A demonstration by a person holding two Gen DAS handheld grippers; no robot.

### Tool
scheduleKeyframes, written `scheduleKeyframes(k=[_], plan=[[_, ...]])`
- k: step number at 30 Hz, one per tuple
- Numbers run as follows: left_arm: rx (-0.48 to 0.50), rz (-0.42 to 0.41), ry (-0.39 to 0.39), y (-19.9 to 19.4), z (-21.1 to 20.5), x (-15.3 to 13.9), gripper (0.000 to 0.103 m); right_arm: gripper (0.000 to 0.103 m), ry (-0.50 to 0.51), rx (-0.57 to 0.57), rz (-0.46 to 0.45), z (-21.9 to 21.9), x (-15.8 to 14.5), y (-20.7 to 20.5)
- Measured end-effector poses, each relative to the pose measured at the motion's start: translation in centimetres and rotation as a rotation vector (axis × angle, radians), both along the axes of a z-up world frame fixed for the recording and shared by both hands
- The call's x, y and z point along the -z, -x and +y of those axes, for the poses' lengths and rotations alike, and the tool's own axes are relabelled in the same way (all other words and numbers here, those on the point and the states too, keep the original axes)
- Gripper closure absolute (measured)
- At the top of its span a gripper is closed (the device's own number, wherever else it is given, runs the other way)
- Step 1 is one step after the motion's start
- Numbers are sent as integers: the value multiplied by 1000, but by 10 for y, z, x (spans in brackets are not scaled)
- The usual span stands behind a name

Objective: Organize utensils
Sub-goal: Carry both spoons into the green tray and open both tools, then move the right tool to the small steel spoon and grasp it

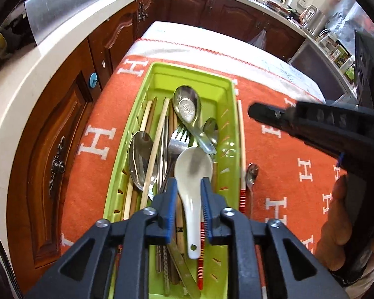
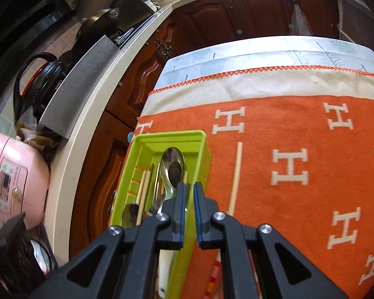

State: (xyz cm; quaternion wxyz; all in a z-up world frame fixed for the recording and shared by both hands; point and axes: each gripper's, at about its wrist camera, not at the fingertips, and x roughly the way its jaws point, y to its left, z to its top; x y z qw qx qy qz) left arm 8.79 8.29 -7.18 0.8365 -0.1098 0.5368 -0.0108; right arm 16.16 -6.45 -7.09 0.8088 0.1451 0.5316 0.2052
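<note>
A green plastic tray (image 1: 227, 84) lies on the orange cloth and holds several metal spoons, a fork (image 1: 178, 139) and wooden chopsticks. A white ceramic spoon (image 1: 193, 167) rests on top of them. My left gripper (image 1: 190, 186) stands open just over it, blue pads either side of the spoon's neck with a little gap. My right gripper (image 2: 189, 194) hovers over the tray's (image 2: 169, 134) right wall, its jaws a narrow slit apart with nothing in them. A chopstick (image 1: 241, 144) with a red-striped end and a small metal spoon (image 1: 251, 174) lie on the cloth right of the tray.
The orange cloth (image 2: 299, 124) with white H letters covers the table. Dark wooden cabinets (image 1: 62, 149) and a pale counter (image 1: 25, 87) run along the left. A pink rice cooker (image 2: 12, 179) and a black kettle (image 2: 37, 74) stand on the counter. A hand (image 1: 336, 211) holds the right gripper's body.
</note>
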Motion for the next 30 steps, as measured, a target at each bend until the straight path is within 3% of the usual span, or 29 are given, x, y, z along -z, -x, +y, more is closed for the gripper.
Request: scheduleKeyframes(k=[5, 8, 10, 12, 15, 22, 30], plan=[[14, -27, 2, 6, -8, -13, 82, 95, -6, -19, 1, -23, -4, 13], [21, -39, 4, 9, -12, -17, 71, 95, -11, -32, 8, -34, -3, 20], [22, -52, 6, 13, -14, -19, 58, 95, -17, -44, 18, -39, 1, 25], [22, -67, 7, 17, -17, -21, 53, 95, -23, -62, 33, -42, 7, 29], [32, -74, 16, 22, -21, -20, 53, 89, -29, -84, 59, -45, 21, 35], [50, -57, 32, 28, -24, -10, 53, 89, -140, -102, 197, -54, 58, 48], [42, -57, 31, 32, -24, -7, 53, 89, -87, -132, 164, -41, 64, 60]])
